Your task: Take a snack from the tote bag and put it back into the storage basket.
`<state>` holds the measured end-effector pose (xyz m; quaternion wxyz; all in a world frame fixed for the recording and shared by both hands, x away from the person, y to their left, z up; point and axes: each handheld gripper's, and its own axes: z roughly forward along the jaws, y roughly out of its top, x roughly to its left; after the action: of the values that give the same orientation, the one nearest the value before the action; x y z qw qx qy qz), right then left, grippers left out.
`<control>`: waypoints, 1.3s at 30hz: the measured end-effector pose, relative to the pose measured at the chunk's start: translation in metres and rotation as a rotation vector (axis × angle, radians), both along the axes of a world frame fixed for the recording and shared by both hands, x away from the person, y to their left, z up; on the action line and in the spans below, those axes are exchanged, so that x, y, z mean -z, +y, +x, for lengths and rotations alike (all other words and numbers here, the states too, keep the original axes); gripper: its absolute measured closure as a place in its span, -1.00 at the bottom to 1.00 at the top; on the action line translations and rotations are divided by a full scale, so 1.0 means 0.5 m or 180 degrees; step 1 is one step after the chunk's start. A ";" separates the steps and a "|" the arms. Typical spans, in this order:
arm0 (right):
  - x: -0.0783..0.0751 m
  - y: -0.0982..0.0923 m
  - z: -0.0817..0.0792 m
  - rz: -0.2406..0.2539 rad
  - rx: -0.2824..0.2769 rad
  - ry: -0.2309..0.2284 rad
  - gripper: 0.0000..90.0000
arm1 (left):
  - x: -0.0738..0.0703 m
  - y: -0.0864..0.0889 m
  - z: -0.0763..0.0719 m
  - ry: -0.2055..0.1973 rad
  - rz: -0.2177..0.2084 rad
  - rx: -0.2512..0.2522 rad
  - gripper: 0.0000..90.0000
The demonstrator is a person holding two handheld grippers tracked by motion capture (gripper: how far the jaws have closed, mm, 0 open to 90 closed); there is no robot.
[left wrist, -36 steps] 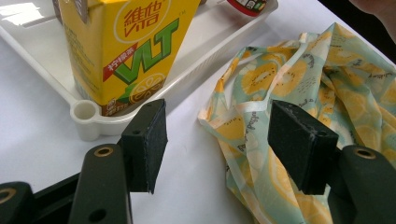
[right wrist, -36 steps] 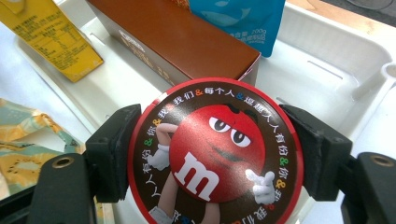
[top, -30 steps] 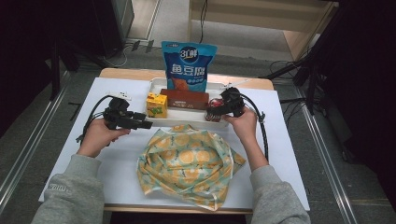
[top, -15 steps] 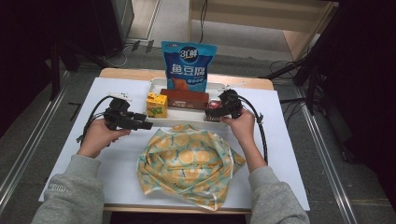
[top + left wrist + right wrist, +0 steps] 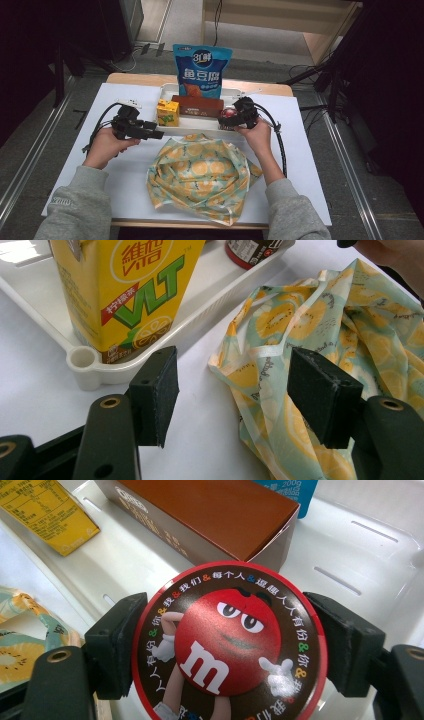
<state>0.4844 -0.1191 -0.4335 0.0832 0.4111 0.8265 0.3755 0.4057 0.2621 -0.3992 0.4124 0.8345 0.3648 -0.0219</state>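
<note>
A round red M&M's can stands in the white tray, and my right gripper is shut on it, one pad pressed against each side of its lid. In the high view that right gripper sits at the tray's right end. My left gripper is open and holds nothing. It hovers low over the white table between the tray's corner and the edge of a fruit-print cloth bag. A yellow VLT drink carton stands in the tray just beyond the left gripper.
A brown box lies in the tray between the yellow carton and the can. A blue snack pouch stands upright at the tray's back. The cloth bag lies crumpled near the table's front.
My right gripper has slid a little left in the tray and its jaws now sit around the can. The left gripper has stayed where it was.
</note>
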 end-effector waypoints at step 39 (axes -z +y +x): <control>-0.069 -0.044 -0.087 0.0205 -0.0016 -0.0210 -0.49 | -0.007 0.013 -0.004 -0.0030 0.0033 -0.0068 -0.19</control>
<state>0.4407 -0.1413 -0.3990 0.0962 0.3989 0.8118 0.4155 0.4038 0.2684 -0.3958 0.4100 0.8328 0.3718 -0.0117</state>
